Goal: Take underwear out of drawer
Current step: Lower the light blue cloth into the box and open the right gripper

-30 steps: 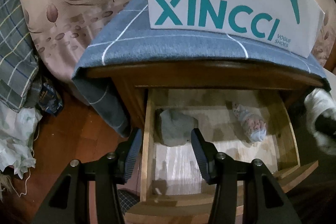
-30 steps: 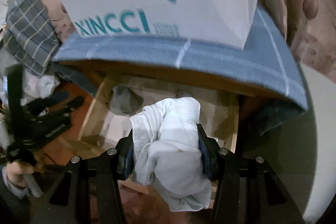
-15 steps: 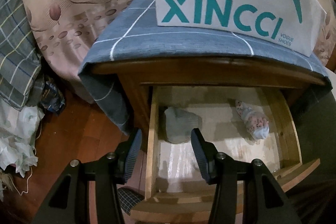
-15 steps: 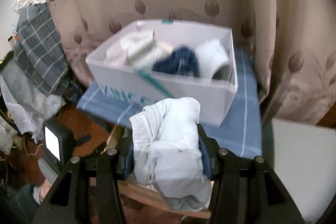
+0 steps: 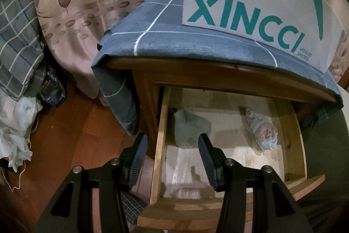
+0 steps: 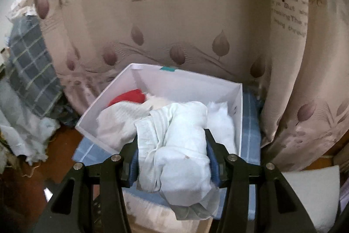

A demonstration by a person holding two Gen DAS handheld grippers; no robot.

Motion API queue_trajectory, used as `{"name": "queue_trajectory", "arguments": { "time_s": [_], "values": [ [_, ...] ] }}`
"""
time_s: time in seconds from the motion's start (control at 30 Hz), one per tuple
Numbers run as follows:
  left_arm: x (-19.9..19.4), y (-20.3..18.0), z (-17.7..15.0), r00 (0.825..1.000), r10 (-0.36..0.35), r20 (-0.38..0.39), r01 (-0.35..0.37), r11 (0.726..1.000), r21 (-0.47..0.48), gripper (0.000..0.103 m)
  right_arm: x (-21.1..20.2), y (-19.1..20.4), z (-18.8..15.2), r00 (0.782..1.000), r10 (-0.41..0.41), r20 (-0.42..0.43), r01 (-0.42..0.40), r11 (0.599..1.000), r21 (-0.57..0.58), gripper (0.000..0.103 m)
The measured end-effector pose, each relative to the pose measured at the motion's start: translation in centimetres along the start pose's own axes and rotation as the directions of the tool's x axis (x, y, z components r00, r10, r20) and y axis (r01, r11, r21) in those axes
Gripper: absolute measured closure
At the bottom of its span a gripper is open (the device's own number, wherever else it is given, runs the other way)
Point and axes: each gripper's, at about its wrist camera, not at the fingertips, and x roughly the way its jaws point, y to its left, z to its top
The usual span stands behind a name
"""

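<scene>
White bundle: rolled underwear [image 6: 178, 145], pinched in right gripper [image 6: 172, 154] above white box [image 6: 238, 115].
Left gripper [image 5: 170, 158]: spread, empty, above open drawer [image 5: 298, 141].
In drawer: grey piece [image 5: 192, 126], patterned roll [image 5: 264, 132].
Risk: loose tail may snag box rim, spilling the roll.
Surface: wooden nightstand, blue checked cloth [image 5: 165, 36].
Room: leaf-print curtain [image 6: 174, 21], dim wood floor.

Dim indoor light, fisheye-bent dark corners, slight blur.
</scene>
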Motion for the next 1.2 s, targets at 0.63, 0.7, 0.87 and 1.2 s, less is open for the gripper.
{"name": "queue_trajectory", "arguments": {
  "time_s": [0.63, 0.7, 0.87, 1.2],
  "values": [
    [1.0, 1.1, 0.2, 0.998, -0.032, -0.049, 0.030, 0.998, -0.054, 0.053, 8.6, -1.2, 0.8, 0.992, -0.078, -0.095, 0.081, 0.996, 0.030, 0.038],
    [1.1, 1.0, 0.2, 0.998, -0.029, -0.053, 0.027, 0.998, -0.048, 0.053, 7.8, -1.3, 0.8, 0.995, -0.072, -0.074, 0.074, 0.997, 0.033, 0.035],
    [1.3, 1.0, 0.1, 0.998, -0.017, -0.057, 0.014, 0.999, -0.042, 0.053, 5.4, -1.4, 0.8, 0.998, -0.053, -0.039, 0.054, 0.998, 0.028, 0.030],
    [1.1, 1.2, 0.0, 0.999, 0.009, -0.051, -0.011, 0.999, -0.045, 0.053, -1.7, 0.5, -3.4, 1.000, -0.016, 0.011, 0.017, 0.997, -0.072, 0.028]
  ]
}}
